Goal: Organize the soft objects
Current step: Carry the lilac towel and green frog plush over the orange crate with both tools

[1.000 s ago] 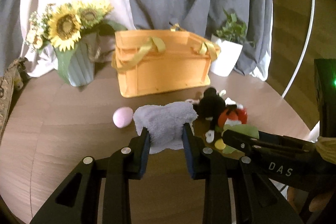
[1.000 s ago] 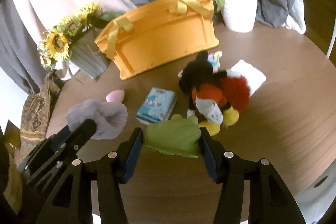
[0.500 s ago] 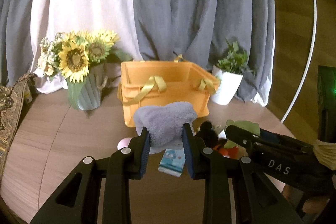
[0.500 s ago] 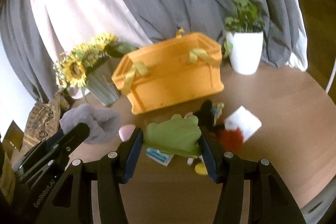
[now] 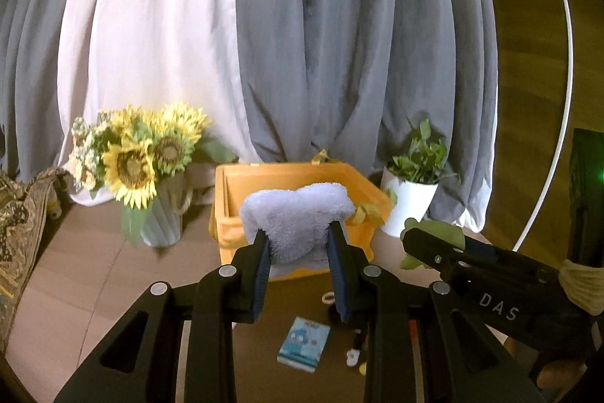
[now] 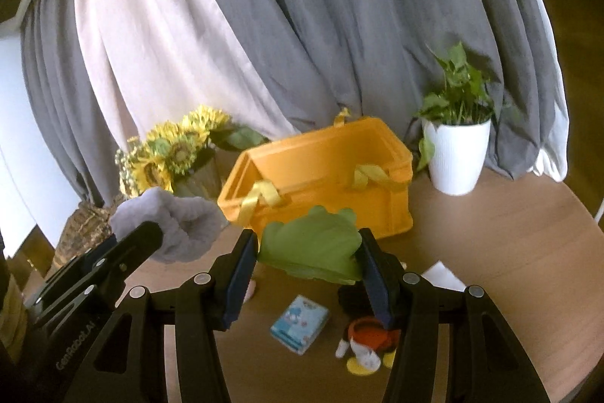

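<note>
Left wrist view is showing a fluffy lavender-grey plush cloth [image 5: 296,220] sitting at the centre of the frame, pinched between the jaws of the left gripper [image 5: 300,253], which are clenching it near its lower half while its rounded top is bulging up in front of the open orange plastic crate with yellow ribbon handles [image 5: 230,199]. Just right of it, at the lower right of the frame, the right gripper [image 6: 307,261] is reaching in; in the right wrist view its jaws are grasping a soft green leaf-shaped plush [image 6: 313,244] at mid-frame, held clear of the counter and level with the crate's near wall [image 6: 339,203].

Lower in that frame, a small blue cartoon-printed packet [image 6: 300,323] and a black, red and yellow plush doll [image 6: 368,335] are lying on the round wooden counter [image 6: 509,270], below the jaws. A vase of sunflowers [image 5: 147,161] is standing left of the crate, a white potted plant [image 6: 456,153] right of it, with grey and white curtains [image 5: 302,44] behind.

Judging by this, the carrying step is in hand: both soft pieces are lifted but not yet over the crate. The next move probably calls for bringing each one forward above the crate's open top, clearing the ribbon handles, then releasing.
</note>
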